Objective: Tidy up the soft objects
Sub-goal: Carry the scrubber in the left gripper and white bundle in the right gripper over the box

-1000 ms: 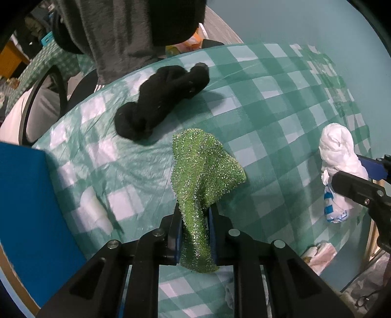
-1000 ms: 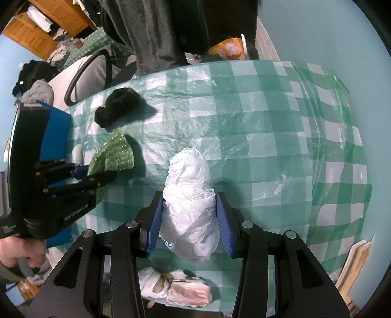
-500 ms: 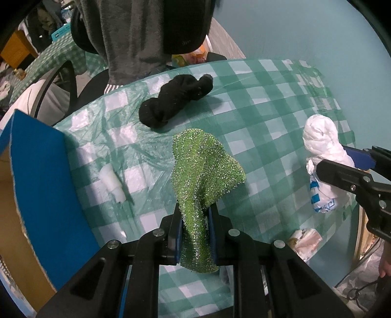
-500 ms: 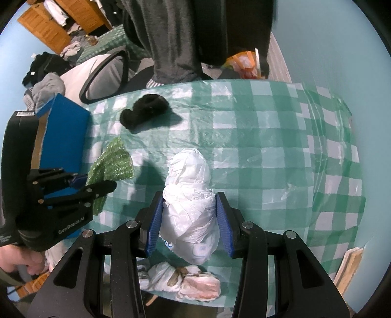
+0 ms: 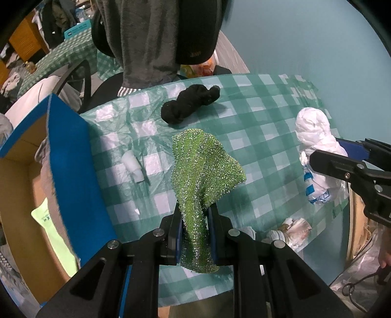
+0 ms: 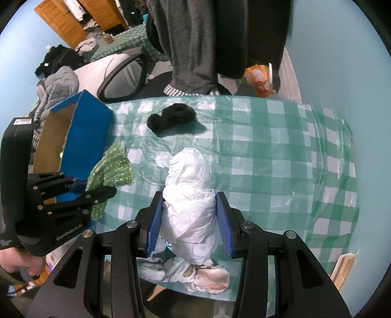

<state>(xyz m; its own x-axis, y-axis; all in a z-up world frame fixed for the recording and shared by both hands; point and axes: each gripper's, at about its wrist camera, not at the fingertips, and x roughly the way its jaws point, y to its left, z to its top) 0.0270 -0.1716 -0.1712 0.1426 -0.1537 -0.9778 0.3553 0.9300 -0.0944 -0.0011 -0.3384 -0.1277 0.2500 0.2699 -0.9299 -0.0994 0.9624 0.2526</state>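
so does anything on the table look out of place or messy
A crumpled wad of bags sits at the near edge of the checked tablecloth, and a small white scrap lies loose by the blue box. Nothing looks spilled or damaged.

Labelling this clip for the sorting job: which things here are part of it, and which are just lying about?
In the job:
green cloth, in the left claw
white bag, in the right claw
black sock
blue box

Lying about:
chair
wooden cabinets
crumpled wrappers
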